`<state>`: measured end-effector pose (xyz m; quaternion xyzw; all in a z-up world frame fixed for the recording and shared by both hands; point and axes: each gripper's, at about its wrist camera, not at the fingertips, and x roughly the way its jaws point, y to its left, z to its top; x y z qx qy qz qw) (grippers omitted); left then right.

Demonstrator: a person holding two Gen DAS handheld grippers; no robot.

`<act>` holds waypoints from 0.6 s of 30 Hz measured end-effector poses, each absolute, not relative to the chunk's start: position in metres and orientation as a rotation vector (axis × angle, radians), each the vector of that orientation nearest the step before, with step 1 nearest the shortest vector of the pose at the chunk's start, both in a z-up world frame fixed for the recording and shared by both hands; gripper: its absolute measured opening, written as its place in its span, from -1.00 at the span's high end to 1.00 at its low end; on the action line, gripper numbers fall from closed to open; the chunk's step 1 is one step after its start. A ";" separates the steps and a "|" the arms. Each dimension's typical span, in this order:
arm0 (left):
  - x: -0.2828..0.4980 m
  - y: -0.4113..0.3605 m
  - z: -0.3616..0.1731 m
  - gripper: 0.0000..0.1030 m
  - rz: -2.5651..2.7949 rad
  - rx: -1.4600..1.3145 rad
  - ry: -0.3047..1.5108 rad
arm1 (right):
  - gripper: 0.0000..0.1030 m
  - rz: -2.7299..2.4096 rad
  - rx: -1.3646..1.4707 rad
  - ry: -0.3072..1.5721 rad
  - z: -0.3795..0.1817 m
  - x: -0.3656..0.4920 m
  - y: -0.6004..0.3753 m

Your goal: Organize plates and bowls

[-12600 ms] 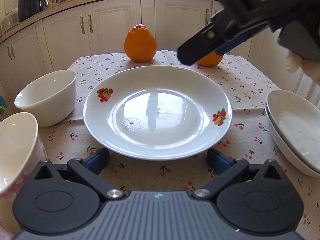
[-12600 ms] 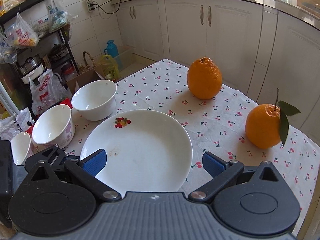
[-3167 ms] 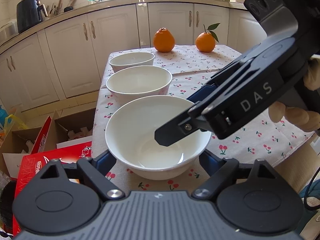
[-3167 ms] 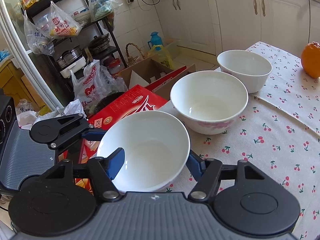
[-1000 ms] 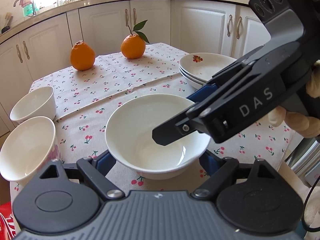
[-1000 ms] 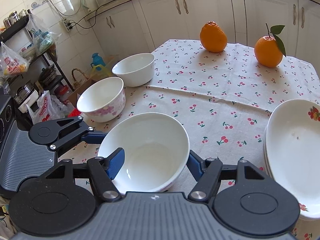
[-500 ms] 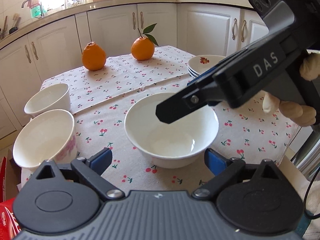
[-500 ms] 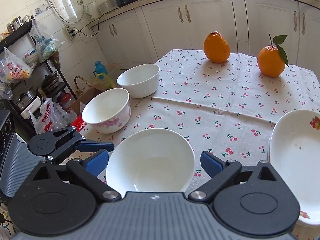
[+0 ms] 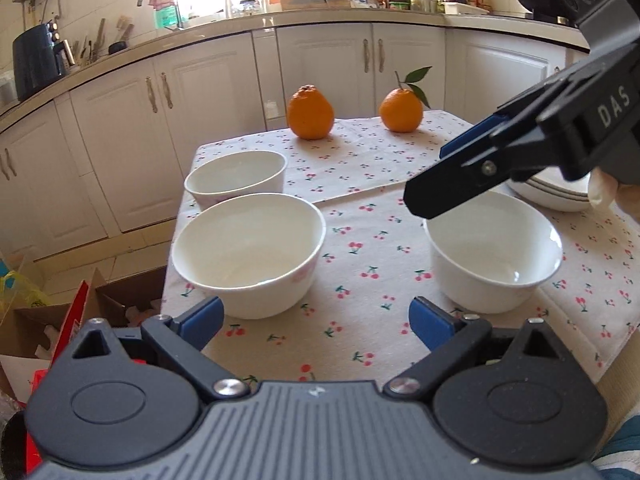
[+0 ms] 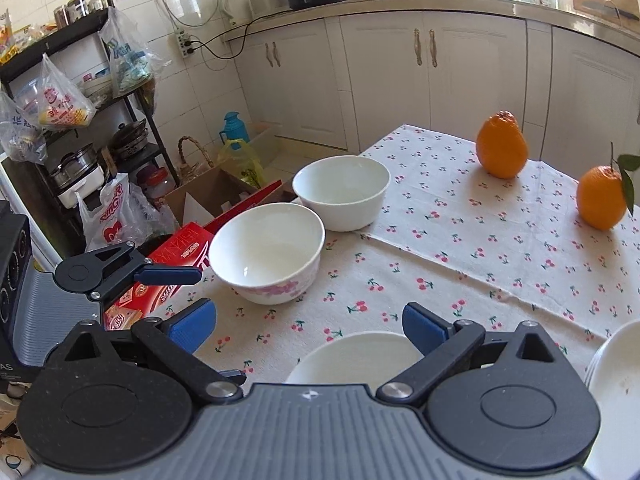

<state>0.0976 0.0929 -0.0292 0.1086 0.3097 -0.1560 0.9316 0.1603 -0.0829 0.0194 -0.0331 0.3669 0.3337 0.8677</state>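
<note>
Both tongs stand wide apart and grip nothing: the left gripper (image 9: 314, 322) hovers over the tablecloth (image 9: 372, 292) between two bowls, the right gripper (image 10: 308, 326) above the plain bowl (image 9: 494, 254). The flowered bowl (image 9: 248, 252) sits near the table's edge, stacked plates (image 9: 552, 194) behind.

My right gripper (image 10: 308, 326) hangs wide open over the cherry tablecloth (image 10: 460, 276), nothing between its pads; floral bowl (image 10: 267, 253) ahead, plain bowl (image 10: 341, 192) just behind it.
</note>
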 end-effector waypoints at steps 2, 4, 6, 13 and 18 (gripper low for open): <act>0.103 0.100 -0.032 -0.92 -0.301 0.216 0.633 | -0.97 0.715 -0.092 0.770 0.022 0.166 -0.071; 0.108 0.107 -0.035 -0.92 -0.286 0.207 0.634 | -0.97 0.733 -0.110 0.777 0.022 0.173 -0.060; 0.113 0.111 -0.037 -0.92 -0.277 0.199 0.633 | -0.97 0.745 -0.126 0.784 0.022 0.179 -0.050; 0.131 0.121 -0.042 -0.92 -0.279 0.171 0.631 | -0.95 0.772 -0.134 0.836 0.013 0.207 -0.020; 0.139 0.121 -0.044 -0.91 -0.291 0.178 0.618 | -0.87 0.767 -0.119 0.884 0.003 0.229 -0.007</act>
